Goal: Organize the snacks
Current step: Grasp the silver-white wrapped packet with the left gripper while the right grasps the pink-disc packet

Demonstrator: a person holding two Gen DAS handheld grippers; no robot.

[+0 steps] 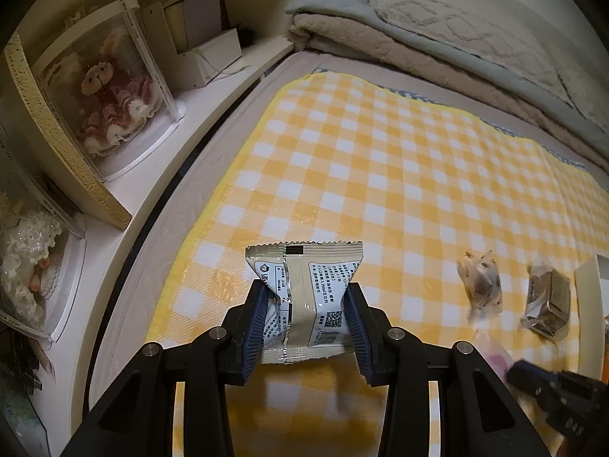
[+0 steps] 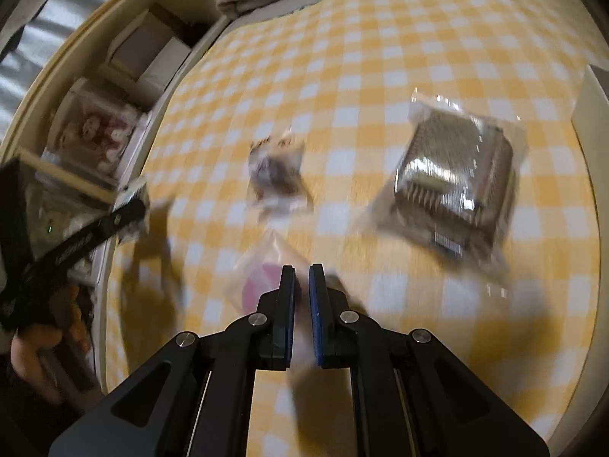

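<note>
Left wrist: snack packet (image 1: 304, 297) upright, long axis vertical.

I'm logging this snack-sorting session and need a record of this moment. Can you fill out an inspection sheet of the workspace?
Surface: yellow-and-white checked cloth, lying flat over a bed.
Job's things: printed snack packet squeezed in the left gripper; small clear-wrapped snack and larger clear-wrapped cake lying apart on the cloth; a clear bag with a pink item at the right gripper's tip, too blurred to tell whether it is gripped.
Clutter: pale box edge at the cloth's far right.
Grippers: left gripper shut on the packet; right gripper shut.
Cables: nothing seen.
Surroundings: shelf with a boxed plush doll; folded blankets.
</note>
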